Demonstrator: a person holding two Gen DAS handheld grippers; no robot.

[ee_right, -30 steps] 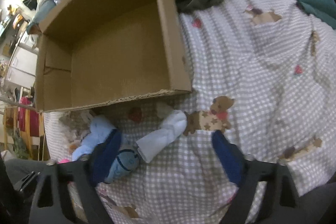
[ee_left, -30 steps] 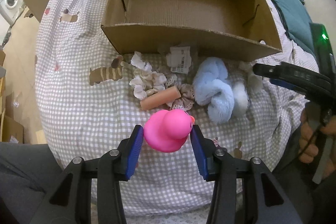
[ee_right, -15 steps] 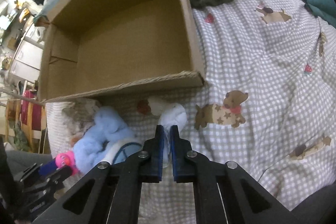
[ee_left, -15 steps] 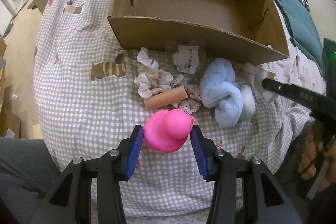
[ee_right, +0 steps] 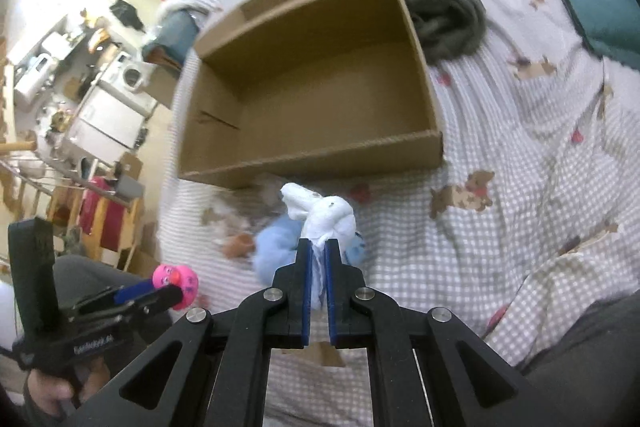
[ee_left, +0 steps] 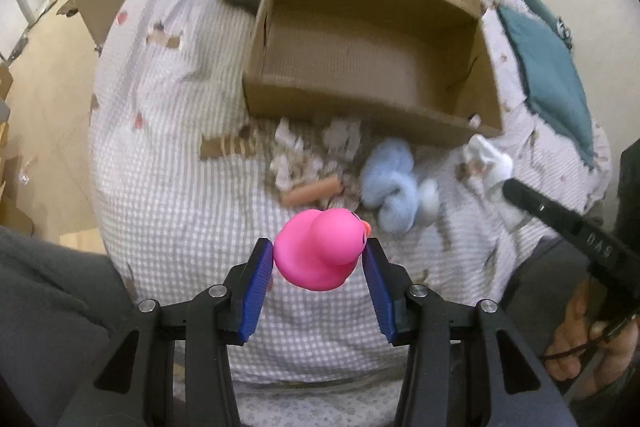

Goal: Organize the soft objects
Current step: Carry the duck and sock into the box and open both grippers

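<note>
A: Left gripper (ee_left: 318, 259) status?

B: Clamped on the pink duck (ee_left: 320, 251). Both blue pads (ee_left: 258, 283) press its sides. The duck is held clear above the checked bedspread (ee_left: 168, 211), beak to the right.

A: Right gripper (ee_right: 316, 263)?

B: Nearly pressed together, pinching a white sock (ee_right: 324, 215). Fabric is squeezed in the narrow slot between the pads and the knotted bulk sticks out past the tips. The sock is off the bed, just in front of the box's near wall in the right wrist view.

A: Box?

B: Open cardboard box (ee_left: 372, 39) on the bedspread, nothing visible inside. Flaps folded out on the far side.

A: What is left on the bed?

B: A pile just in front of the box's near wall: a light blue plush (ee_left: 394, 183), a peach-coloured cylinder (ee_left: 314, 189), some cream frilly fabric (ee_left: 292, 159) and a white tag (ee_left: 342, 133). This part is blurred, so I can't sort out the details. The plush lies just right of the cylinder.

A: Anything else around?

B: Dark grey cloth (ee_right: 444, 15) bunched against the box's far right corner, seen from the right wrist. Teal cushion (ee_left: 554, 83) to the right of the box. A hand (ee_left: 588, 343) on the right gripper's handle shows at the lower right edge of the left view.
</note>
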